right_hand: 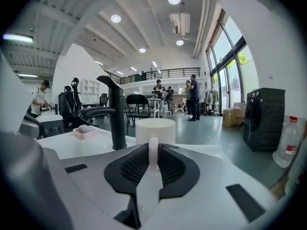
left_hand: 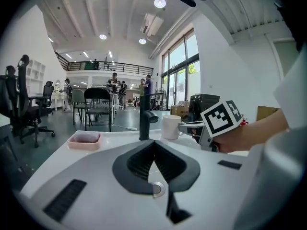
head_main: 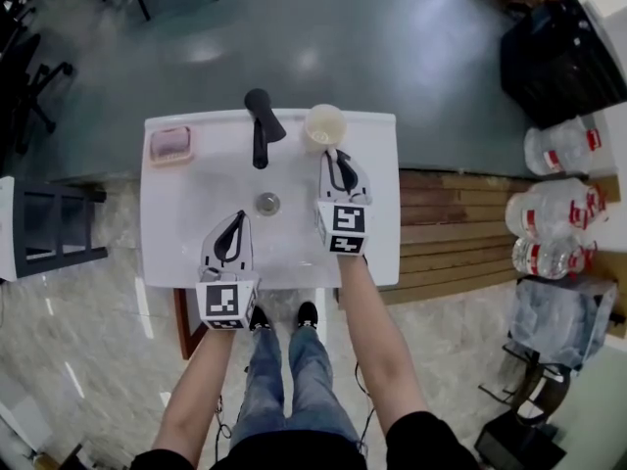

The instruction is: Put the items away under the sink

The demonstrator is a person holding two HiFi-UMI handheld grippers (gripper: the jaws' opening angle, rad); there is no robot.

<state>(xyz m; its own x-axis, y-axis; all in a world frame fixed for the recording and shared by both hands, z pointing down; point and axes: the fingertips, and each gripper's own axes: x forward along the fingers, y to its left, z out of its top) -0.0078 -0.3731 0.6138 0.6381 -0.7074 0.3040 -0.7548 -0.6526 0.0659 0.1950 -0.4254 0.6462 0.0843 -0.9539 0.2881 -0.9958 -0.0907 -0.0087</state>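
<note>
A cream mug [head_main: 324,125] stands on the back right corner of the white sink [head_main: 186,223], right of the black faucet [head_main: 261,125]. My right gripper [head_main: 339,157] reaches it from the front and is shut on the mug's handle [right_hand: 153,152]; the mug body [right_hand: 154,130] rises just behind the jaws. A pink soap dish [head_main: 169,145] sits at the back left corner, and the left gripper view shows that soap dish [left_hand: 85,139] too. My left gripper [head_main: 237,219] hovers over the basin near the drain [head_main: 266,204], shut and empty, its tips [left_hand: 153,143] touching.
Large water bottles [head_main: 554,213] and a black case [head_main: 558,62] stand to the right beyond wooden boards [head_main: 451,233]. A black rack [head_main: 49,228] is at the left. A brown panel edge [head_main: 184,321] shows below the sink's front left, beside the person's feet.
</note>
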